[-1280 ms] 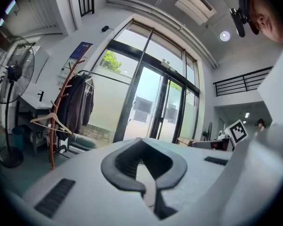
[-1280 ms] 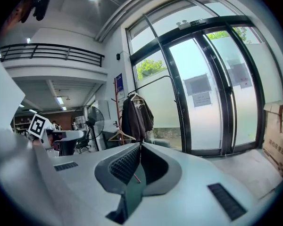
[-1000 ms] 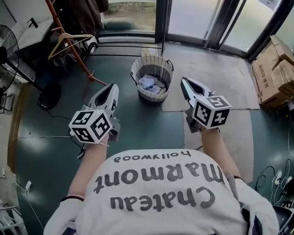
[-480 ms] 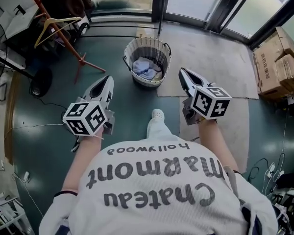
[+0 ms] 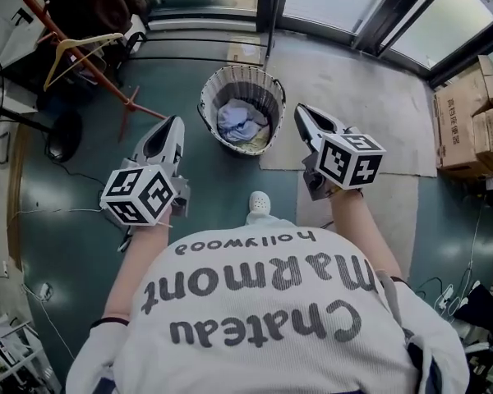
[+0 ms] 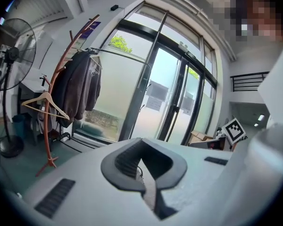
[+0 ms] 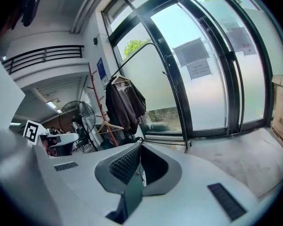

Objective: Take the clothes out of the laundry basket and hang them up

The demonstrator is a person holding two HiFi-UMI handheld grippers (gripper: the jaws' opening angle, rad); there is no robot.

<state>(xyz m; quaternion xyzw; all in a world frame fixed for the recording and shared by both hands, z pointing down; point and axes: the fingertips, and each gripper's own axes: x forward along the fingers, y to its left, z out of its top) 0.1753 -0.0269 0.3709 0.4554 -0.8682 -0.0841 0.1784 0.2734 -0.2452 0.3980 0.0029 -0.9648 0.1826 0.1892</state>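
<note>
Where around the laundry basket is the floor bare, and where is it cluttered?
Bare: green floor between the laundry basket and the person's shoe; beige mat between the basket and the cardboard boxes. Crowded: the left side, with coat rack, hanger and fan base.

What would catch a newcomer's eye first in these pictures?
A round woven laundry basket stands on the green floor mid-frame, with pale blue clothes bunched inside. The left gripper and right gripper, both shut and empty, flank it. An orange coat stand bearing a dark jacket stands at upper left.
</note>
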